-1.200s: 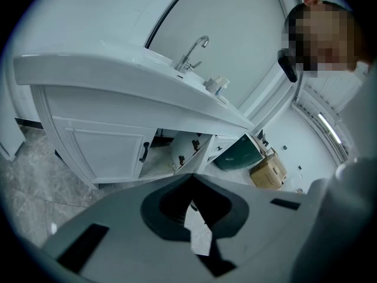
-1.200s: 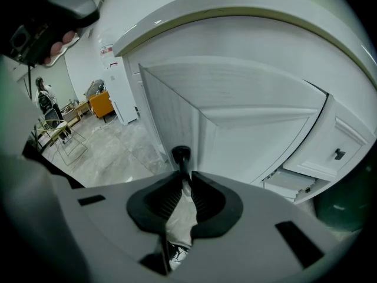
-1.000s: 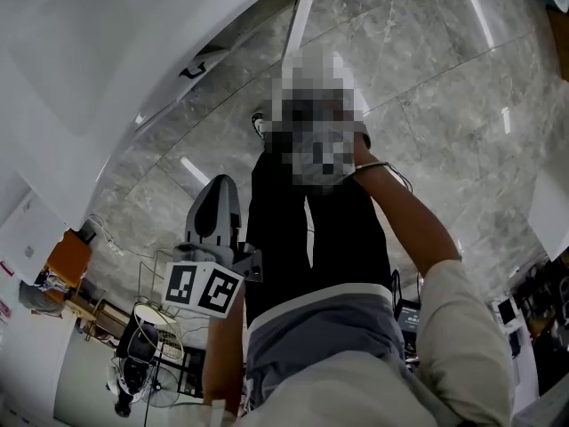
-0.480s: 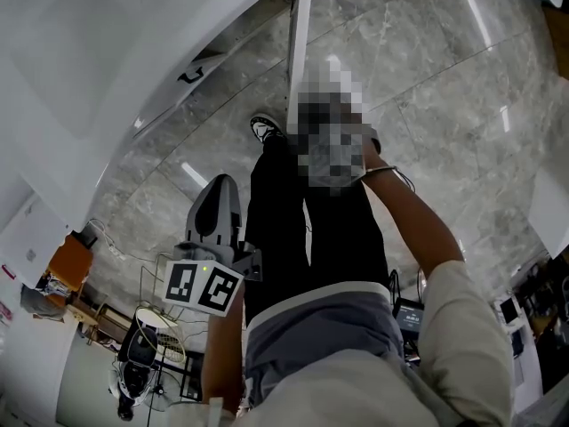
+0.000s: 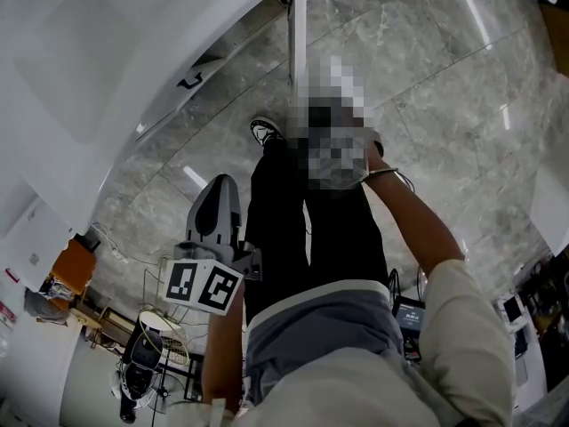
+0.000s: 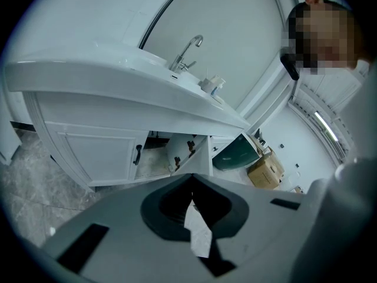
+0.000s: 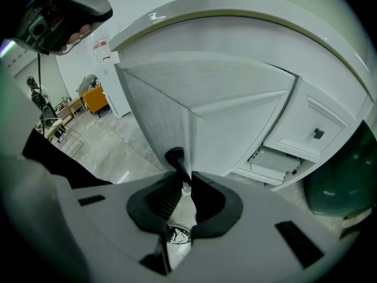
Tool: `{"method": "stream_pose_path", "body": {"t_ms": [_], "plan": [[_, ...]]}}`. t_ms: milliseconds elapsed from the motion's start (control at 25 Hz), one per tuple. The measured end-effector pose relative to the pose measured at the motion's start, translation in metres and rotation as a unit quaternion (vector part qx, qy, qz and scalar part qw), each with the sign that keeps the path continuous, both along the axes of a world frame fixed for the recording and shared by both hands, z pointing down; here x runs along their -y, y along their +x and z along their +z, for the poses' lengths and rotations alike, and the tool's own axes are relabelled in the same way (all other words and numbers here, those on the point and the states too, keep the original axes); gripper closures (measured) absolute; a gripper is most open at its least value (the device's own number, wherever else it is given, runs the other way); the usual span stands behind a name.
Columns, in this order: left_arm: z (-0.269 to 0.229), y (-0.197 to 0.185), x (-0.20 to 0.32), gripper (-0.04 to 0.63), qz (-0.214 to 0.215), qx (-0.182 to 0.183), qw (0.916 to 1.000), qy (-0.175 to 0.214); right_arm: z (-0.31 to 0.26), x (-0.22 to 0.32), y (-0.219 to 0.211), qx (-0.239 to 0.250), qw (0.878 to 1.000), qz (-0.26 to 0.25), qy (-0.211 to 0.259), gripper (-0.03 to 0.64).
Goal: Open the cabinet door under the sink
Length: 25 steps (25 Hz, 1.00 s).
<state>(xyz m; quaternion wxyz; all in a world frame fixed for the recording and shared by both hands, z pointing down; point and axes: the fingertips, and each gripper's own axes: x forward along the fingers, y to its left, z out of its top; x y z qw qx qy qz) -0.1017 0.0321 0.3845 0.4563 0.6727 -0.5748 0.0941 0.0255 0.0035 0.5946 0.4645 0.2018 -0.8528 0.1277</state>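
the white cabinet (image 6: 88,152) stands under the sink (image 6: 118,69). its door (image 7: 171,99) is swung open toward the right gripper (image 7: 185,178), whose jaws are clamped on the black handle (image 7: 175,158). the left gripper (image 6: 191,181) is well apart from the cabinet, jaws together on nothing.

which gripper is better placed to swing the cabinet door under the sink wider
Right. The right gripper has its jaws shut on the black handle of the cabinet door, which stands partly open. The left gripper is held back from the vanity, jaws together on nothing.
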Motion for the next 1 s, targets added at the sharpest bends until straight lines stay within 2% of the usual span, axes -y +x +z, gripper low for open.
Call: {"method": "stream_pose_path", "body": {"t_ms": [440,640,1000], "plan": [[0.008,0.006,0.0,0.595,0.006,0.004,0.9999,-0.009,0.001,0.002,0.025,-0.008,1.0,0.014,-0.004,0.561],[0.008,0.012,0.004,0.595,0.03,0.04,0.9987,-0.002,0.002,0.005,0.038,-0.005,1.0,0.021,-0.006,0.563],[0.015,0.022,0.005,0.595,0.034,0.032,0.9989,-0.008,0.003,0.008,0.059,-0.002,1.0,0.017,0.0,0.565]]}}
